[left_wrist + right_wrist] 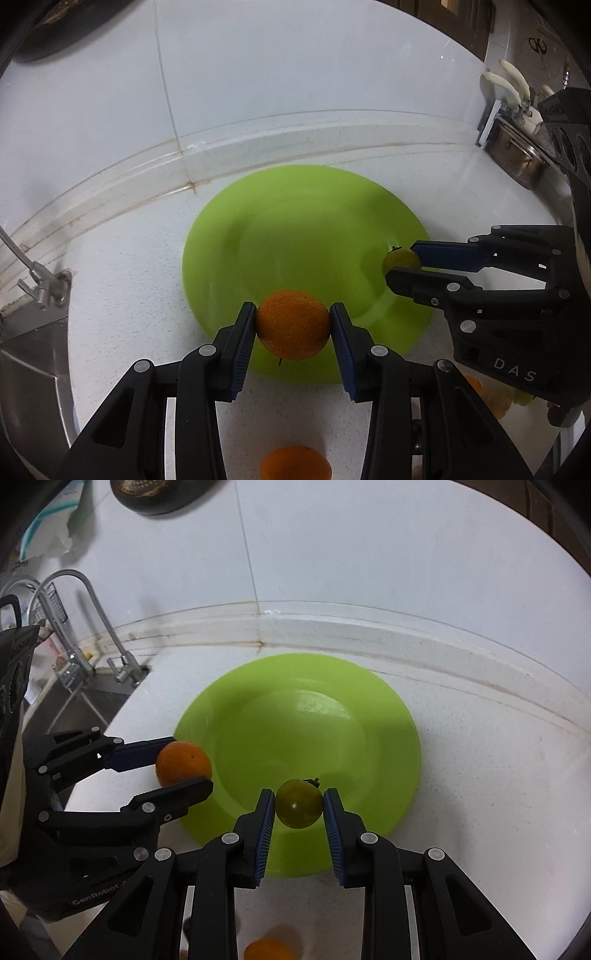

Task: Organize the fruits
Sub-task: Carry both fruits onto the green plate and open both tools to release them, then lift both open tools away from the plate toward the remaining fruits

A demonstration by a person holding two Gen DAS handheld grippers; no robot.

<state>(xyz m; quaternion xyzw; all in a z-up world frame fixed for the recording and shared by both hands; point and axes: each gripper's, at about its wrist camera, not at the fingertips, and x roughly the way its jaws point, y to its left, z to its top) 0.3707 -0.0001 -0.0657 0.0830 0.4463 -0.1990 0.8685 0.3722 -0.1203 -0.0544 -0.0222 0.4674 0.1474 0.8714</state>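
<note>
- Two fruits are in hand and none yet lies on the green plate, whose dished surface shows bare in both views.
- Left gripper: its blue pads are closed on an orange, clamped from both sides. The fruit hangs over the near rim of the plate, clear of the surface as far as the left wrist view shows.
- Right gripper: its fingers are closed on a small yellow-green fruit with a short stem, possibly a green tomato; its kind cannot be fixed. It is held above the near part of the plate.
- Both grippers point down toward the plate from the near side, left and right side by side, each visible in the other's camera.
- Work done, by judgement: both pieces picked up and brought to the plate.
- Work left, by judgement: lower each piece, release it onto the plate, withdraw.
- More fruit is outstanding: another orange sits on the white counter below the left gripper, and blurred orange and yellow pieces show beneath the right gripper's body. Their number cannot be told.
- Overall: an early stage, with the plate empty and several pieces not yet collected.
- Surroundings: sink and tap at the left, clear of the work.
</note>
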